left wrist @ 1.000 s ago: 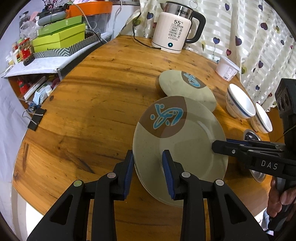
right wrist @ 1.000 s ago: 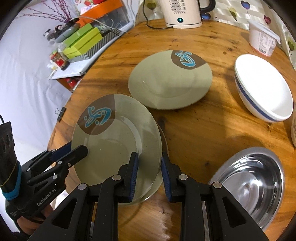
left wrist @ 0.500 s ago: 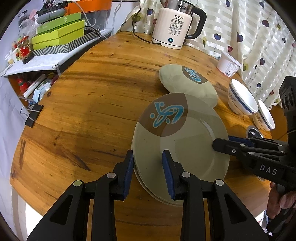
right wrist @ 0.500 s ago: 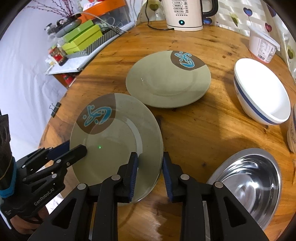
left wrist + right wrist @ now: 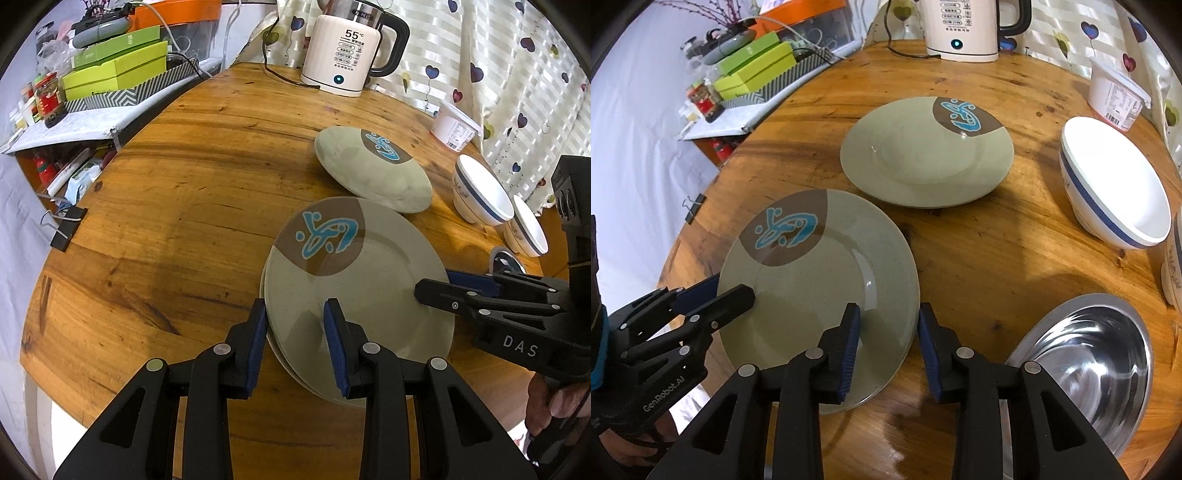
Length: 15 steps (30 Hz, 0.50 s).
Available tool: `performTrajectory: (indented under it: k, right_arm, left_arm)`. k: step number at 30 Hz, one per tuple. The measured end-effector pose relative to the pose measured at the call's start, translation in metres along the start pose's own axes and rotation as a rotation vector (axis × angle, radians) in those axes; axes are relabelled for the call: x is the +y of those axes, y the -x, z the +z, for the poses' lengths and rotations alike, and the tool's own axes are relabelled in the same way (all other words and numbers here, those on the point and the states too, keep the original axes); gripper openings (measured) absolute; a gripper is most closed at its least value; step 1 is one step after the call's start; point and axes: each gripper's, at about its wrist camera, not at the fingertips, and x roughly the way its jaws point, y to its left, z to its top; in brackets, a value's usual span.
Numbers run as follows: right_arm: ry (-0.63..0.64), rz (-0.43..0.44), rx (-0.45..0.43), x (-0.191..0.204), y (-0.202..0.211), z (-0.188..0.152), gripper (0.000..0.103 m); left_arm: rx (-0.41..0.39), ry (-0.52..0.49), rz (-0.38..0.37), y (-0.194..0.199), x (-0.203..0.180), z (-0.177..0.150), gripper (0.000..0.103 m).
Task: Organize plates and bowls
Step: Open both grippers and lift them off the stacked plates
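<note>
As the right gripper (image 5: pixel 888 347) opens off the top plate (image 5: pixel 820 291), now settled flush on the stack on the wooden table (image 5: pixel 184 206), the left gripper (image 5: pixel 295 347) straddles its rim unclamped, so stacking appears complete.

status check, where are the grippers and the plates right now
Left gripper astride near plate stack rim, jaws apart. Right gripper opening, stack rim between its pads. Far plate lies alone on table. Nothing in the way.

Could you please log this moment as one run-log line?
top plate: on lower plate | right tool: jaws opening, rim between | left tool: straddles rim, grip unclear | far plate: alone on table
</note>
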Motion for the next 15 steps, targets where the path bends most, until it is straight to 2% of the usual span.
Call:
performTrajectory:
  k: [6,15]
  right_arm:
    - [0.007,0.013,-0.013,0.0012,0.0014,-0.0010,0.038]
    - [0.008,0.029,-0.048,0.0017,0.0090,-0.0033,0.038]
  left_arm:
    - [0.004,0.015,-0.004,0.0003,0.0040,-0.0010,0.032]
    - [-0.011,0.037,-0.042,0.0024,0.0100,0.0003,0.033]
